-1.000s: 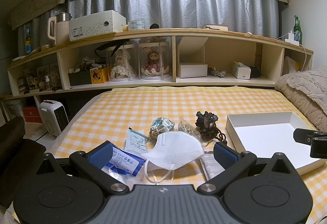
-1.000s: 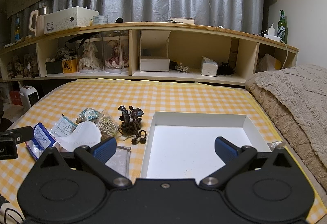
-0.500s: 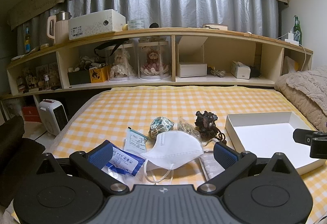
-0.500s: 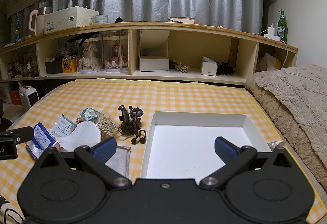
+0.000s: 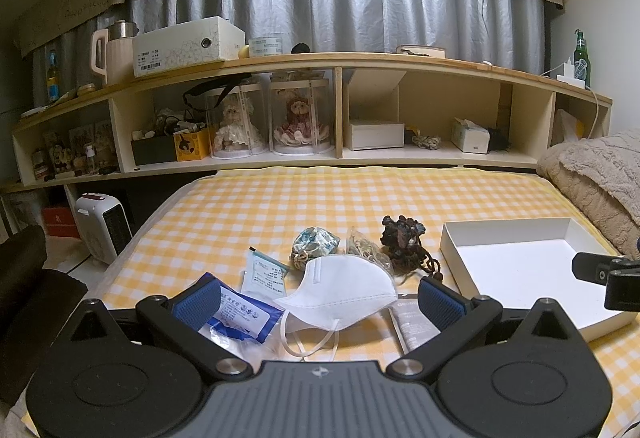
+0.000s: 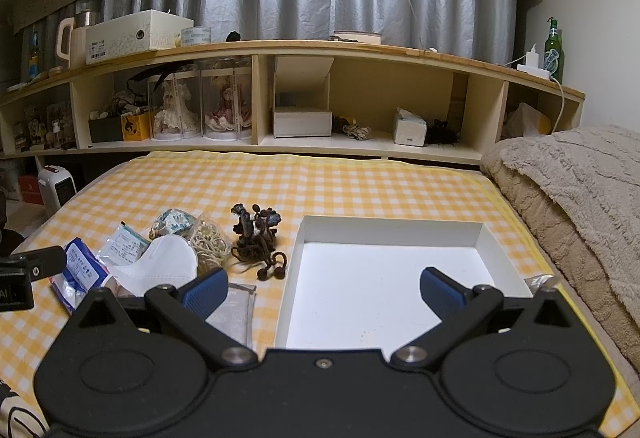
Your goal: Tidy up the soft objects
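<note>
A white face mask (image 5: 344,290) (image 6: 160,268) lies on the yellow checked cloth among soft items: a blue packet (image 5: 240,314) (image 6: 80,270), a small white sachet (image 5: 266,274), a patterned pouch (image 5: 314,242) (image 6: 174,220), a bag of rubber bands (image 5: 366,250) (image 6: 208,242), a dark beaded bundle (image 5: 404,242) (image 6: 256,242) and a clear flat packet (image 5: 408,322) (image 6: 234,312). An empty white box (image 5: 520,266) (image 6: 384,270) lies to their right. My left gripper (image 5: 320,298) is open just before the mask. My right gripper (image 6: 324,290) is open above the box's near edge.
A long wooden shelf (image 5: 340,110) with dolls, boxes and tissues runs along the back. A beige blanket (image 6: 568,190) is heaped at the right. A small white heater (image 5: 104,226) stands on the floor at the left, beyond the cloth's edge.
</note>
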The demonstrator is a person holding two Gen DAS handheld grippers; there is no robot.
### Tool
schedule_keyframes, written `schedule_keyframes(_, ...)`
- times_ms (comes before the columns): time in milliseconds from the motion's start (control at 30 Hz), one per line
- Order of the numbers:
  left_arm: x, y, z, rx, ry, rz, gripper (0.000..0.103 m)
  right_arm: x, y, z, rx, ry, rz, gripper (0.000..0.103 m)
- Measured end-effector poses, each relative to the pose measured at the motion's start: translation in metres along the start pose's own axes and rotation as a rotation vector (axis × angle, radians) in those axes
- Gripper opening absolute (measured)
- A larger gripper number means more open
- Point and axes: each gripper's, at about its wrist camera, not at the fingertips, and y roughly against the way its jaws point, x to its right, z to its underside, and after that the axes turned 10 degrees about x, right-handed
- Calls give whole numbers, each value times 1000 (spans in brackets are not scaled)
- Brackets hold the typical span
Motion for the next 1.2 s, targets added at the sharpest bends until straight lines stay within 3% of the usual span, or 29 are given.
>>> schedule_keyframes(733, 9, -3, 2, 7, -2, -2, 103, 1, 1, 0, 9, 3, -3, 103)
schedule_keyframes(1100, 2, 6, -22, 35, 9, 1, 103, -8, 6, -15, 26, 40, 7, 103)
schedule_keyframes(1200, 2, 2, -33, 38, -13, 8, 103, -8, 1, -23, 23, 55, -46, 103)
